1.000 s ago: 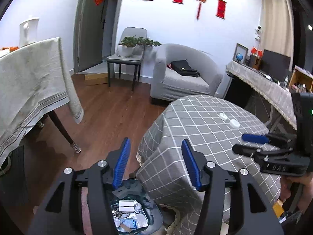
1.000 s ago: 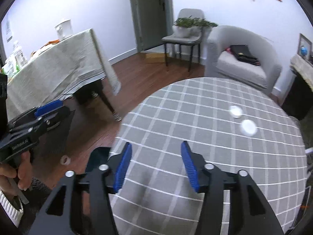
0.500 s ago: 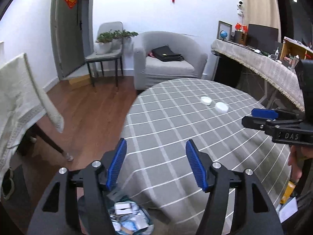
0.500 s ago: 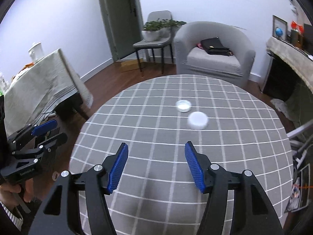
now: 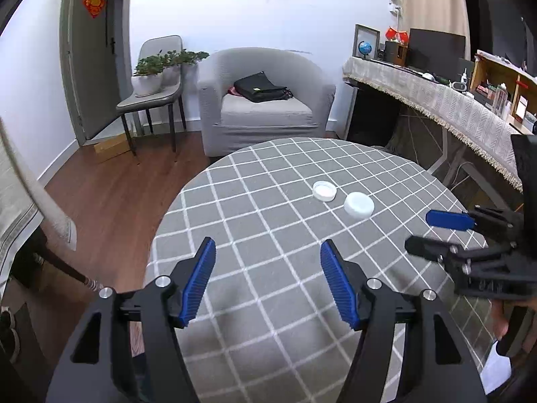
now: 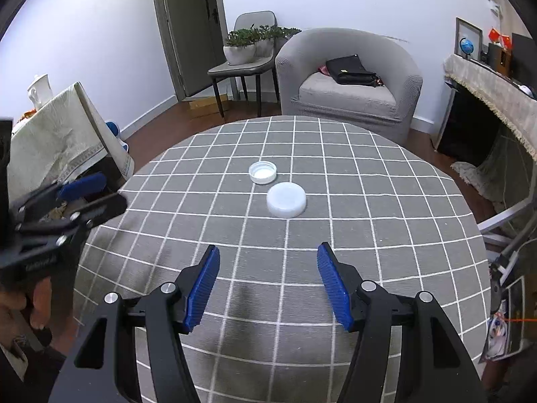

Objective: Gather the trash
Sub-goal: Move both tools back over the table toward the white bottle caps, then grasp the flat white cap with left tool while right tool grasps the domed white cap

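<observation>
Round table (image 6: 369, 235) covered by a grey checked cloth, taken here as the landmark for all positions. At the table's left edge, the left gripper (image 5: 268, 265) hovers above the cloth with its blue-padded jaws spread wide and nothing between them; in the right wrist view the same tool (image 6: 90, 194) enters from the left, a hand beneath it. Near the middle of the table lie two white pieces of trash, just beside each other but not touching: a small cap (image 6: 262, 172) resting open side up, on the far side toward the armchair, and a larger flat lid (image 6: 286, 199) resting closed side up, slightly nearer the grippers. Over the table's near edge, the right gripper (image 6: 268, 265) is likewise wide open and empty, its fingers pointing toward the lid, well short of it; the left wrist view shows it (image 5: 433, 231) at the table's right side. Beyond the table stand a grey armchair (image 6: 349, 80) carrying a black bag (image 6: 350, 70), and, to its left, a chair (image 6: 248, 60) bearing potted plants (image 6: 258, 38). To the right of the table runs a long cloth-draped counter (image 5: 436, 100).
</observation>
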Demonstrator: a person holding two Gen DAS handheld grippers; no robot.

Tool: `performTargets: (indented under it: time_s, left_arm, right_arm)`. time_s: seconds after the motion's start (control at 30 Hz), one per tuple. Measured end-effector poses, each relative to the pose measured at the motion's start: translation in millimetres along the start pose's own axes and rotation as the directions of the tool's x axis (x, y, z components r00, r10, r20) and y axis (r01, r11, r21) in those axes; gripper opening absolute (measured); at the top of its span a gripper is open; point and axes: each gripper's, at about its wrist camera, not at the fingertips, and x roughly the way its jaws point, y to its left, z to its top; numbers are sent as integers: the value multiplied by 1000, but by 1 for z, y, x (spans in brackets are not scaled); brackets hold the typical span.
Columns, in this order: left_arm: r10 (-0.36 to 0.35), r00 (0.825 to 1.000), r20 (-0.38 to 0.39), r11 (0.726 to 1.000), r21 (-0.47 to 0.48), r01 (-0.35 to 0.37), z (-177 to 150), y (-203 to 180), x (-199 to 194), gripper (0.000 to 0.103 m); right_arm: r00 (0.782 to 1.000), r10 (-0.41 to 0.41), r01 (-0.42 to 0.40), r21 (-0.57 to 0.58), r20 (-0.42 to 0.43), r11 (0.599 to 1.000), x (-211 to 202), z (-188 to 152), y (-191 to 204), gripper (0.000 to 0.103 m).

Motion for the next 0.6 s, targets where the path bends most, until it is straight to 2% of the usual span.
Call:
performTargets:
  time_s: [0.23,0.4,0.6]
  left_arm:
    - [6,999,-44,1000,-12,-7,10,-4,37,68]
    - [2,998,-63,1000,-25,-4,14,-2,51,68]
    - [-4,996,-88,1000,-12,2,19,-1,65,69]
  right_arm:
    - [1000,16,-15,48,-26,999,19,2,-11,61]
    - [999,37,-36,66,-21,997,32,15,-14,61]
    - [998,35,-30,74,-54,997,52,28,-20,61]
